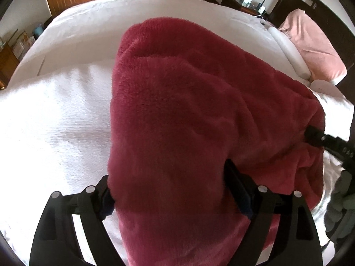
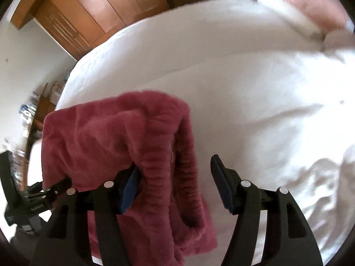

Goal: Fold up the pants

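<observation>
Fabric: deep red plush fleece is seen, thick and soft; the pants (image 1: 188, 115) are bunched into a rounded heap on the bed (image 1: 55, 119).
Bedding: a white, lightly textured cover is spread beneath, with a pink pillow (image 1: 315, 46) at the head end.
Where the pants lie: most of the garment is heaped on the cover near the closer edge of the bed; one ribbed band, probably the waistband, is draped over one finger of the right tool (image 2: 177, 184).
Left tool (image 1: 175, 190): its jaws are held wide, with the fleece bulging between them; in the left wrist view no squeeze of the cloth can be made out, so it is judged a loose straddle rather than a grip.
Right tool: its jaws are parted too; the far finger stands clear over bare bedding while the near one is buried under the hanging band, so nothing is pinched.
Why so placed: both tools are judged to be letting go or about to regrip, the heap being left on the bed so that it can be spread.
Stage: little folding is judged done, since no flat layers or straight edges are visible.
Risk: the plush pile is slippery and bulky, so a shallow pinch may be lost.
</observation>
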A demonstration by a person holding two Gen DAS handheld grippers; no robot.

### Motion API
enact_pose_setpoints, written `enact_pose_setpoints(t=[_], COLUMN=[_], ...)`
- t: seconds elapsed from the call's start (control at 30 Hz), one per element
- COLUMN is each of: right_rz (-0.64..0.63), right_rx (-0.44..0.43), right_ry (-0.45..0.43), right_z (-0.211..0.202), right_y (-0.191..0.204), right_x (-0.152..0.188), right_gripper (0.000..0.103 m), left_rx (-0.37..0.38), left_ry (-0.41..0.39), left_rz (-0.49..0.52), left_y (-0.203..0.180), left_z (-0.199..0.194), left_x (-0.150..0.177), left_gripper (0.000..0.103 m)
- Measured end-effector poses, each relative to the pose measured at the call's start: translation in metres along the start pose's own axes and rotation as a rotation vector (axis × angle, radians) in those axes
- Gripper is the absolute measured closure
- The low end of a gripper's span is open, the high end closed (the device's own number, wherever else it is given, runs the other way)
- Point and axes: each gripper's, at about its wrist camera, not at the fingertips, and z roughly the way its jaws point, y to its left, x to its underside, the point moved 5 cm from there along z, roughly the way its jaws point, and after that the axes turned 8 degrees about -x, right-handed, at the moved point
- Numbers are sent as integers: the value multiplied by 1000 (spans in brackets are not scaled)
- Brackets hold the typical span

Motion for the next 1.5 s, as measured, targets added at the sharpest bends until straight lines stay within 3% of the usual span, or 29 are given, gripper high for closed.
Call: enact_pose_setpoints(t=[0.13, 0.23, 0.33, 0.47, 0.8, 1.0, 1.23, 1.5], right_rz=[-159, -242, -296, -305, -244, -237, -240, -238], right_rx=[129, 176, 126, 41, 152, 179, 158, 51], right_ry=[-87, -159, -181, -101, 25, 58, 72, -24], right_z=[-30, -49, -55, -35, 22, 49, 47, -21], right_y=[46, 76, 105, 124, 72, 53, 46, 66], right_x=[6, 4, 7, 16, 19, 44, 44, 64], right_gripper=[39, 39, 40, 46, 49, 49, 49, 49], left_rx=[-39, -91, -118, -120, -137, -149, -149, -130], left_ry=[-18, -32, -63, -98, -109, -110, -94, -21], left_rz=[13, 28, 41, 49, 50, 55, 68, 113], left_y=[6, 7, 7, 7, 13, 14, 13, 2], left_z=[-11, -18, -30, -45, -56, -60, -61, -49], left_x=[8, 11, 13, 14, 23, 27, 41, 83], left_gripper=[18, 18, 18, 18, 18, 18, 18, 18])
